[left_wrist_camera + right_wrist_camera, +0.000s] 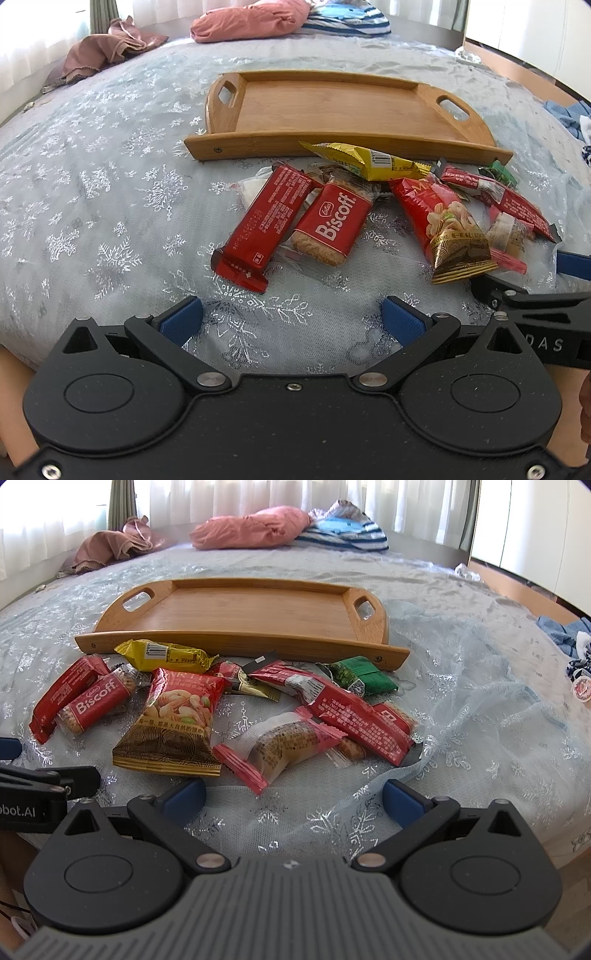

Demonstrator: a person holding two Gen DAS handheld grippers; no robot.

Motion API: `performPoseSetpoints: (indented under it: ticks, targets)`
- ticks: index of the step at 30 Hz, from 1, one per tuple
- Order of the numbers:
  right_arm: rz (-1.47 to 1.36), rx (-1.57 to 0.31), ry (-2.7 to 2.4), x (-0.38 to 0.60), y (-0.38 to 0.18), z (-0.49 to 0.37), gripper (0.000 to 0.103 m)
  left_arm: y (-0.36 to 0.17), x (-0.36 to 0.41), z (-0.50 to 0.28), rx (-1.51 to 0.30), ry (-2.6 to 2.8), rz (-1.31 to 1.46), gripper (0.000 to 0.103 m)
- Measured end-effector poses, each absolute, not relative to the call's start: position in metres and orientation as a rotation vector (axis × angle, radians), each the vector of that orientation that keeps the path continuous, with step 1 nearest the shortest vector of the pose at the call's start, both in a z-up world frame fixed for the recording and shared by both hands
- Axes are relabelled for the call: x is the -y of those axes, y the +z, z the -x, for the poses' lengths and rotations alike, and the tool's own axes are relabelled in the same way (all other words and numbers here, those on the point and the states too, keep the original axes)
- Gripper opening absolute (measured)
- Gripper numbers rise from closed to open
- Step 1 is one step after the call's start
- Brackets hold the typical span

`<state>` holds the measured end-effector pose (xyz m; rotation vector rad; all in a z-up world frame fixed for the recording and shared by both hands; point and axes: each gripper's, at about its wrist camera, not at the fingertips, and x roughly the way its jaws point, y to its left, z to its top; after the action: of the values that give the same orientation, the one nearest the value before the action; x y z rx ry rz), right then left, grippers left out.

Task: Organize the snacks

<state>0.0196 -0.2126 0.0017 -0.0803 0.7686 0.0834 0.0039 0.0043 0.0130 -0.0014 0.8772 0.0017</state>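
A pile of snack packs lies on the bed in front of an empty wooden tray [332, 107] [243, 609]. It holds a red Biscoff pack [332, 225] [96, 705], a long red bar [266, 221] [55, 698], a yellow pack [365, 158] [162, 655], a red-and-gold nut bag [450, 229] [177, 720], a green pack [364, 675] and a clear wrapped cake [280, 746]. My left gripper [291, 321] is open and empty, just short of the red bar. My right gripper [293, 797] is open and empty, just short of the cake.
The bed has a pale blue snowflake cover [110, 206] [480, 709]. Crumpled clothes [251, 18] [251, 528] lie at the far side. More cloth [565, 631] and a small cup [581, 688] lie at the right edge. The right gripper's side shows at the left view's right edge [535, 306].
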Motion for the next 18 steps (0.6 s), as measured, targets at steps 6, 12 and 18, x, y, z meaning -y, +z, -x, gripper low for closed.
performPoseSetpoints:
  ticks: [6,12,18]
  targets:
    - [0.069,-0.786,0.085,0.217,0.003,-0.026,0.103,0.009,-0.004,-0.007,-0.857,-0.027,-0.016,0.103]
    - [0.079,-0.775,0.086,0.217,0.001,-0.027,0.103,0.004,-0.005,-0.004,-0.822,-0.034,-0.019,0.103]
    - [0.062,-0.749,0.106,0.221,0.007,-0.020,0.103,0.011,-0.005,0.001,-0.829,-0.036,-0.008,0.103]
